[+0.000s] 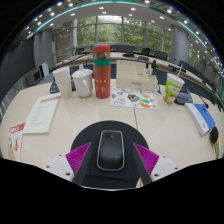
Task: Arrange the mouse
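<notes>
The gripper (111, 160), fingers wide, is waiting around the dark oval mouse (111, 149) sitting on its round black pad (111, 133); moving remains.

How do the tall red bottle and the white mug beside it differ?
The tall red cylindrical bottle rises well above the short white mug. The bottle is red with a pale band and a lid; the mug is plain white and looks open-topped. Both stand upright, side by side on the light table, far beyond the hand-held gripper, whose open fingers flank the black computer mouse on its dark round mat.
</notes>
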The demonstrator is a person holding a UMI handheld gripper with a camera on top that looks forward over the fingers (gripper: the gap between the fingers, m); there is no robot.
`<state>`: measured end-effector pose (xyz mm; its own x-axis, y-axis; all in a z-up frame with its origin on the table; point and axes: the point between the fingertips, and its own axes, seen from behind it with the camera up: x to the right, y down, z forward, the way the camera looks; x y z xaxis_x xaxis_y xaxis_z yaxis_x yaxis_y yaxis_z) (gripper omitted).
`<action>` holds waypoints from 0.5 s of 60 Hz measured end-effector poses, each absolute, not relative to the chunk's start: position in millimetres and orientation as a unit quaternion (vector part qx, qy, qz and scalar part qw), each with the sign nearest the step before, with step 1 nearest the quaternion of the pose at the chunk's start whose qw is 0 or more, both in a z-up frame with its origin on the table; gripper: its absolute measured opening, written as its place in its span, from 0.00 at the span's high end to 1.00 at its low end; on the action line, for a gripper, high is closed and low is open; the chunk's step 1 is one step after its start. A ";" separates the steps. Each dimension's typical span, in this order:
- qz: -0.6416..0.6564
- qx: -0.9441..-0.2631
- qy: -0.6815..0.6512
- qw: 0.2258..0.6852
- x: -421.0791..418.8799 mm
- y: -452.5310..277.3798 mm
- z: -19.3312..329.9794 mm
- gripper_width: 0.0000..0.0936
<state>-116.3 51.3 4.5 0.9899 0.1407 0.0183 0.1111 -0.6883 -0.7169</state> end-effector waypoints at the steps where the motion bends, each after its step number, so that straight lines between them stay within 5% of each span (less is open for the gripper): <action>1: 0.014 -0.918 -0.070 0.390 -114.9 49.2 7.8 0.12; 30: 0.003 -0.905 -0.049 0.423 -108.5 -109.2 143.6 0.09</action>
<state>-108.5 -109.2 143.6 0.9951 0.0918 0.0362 0.0867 -0.6372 -0.7658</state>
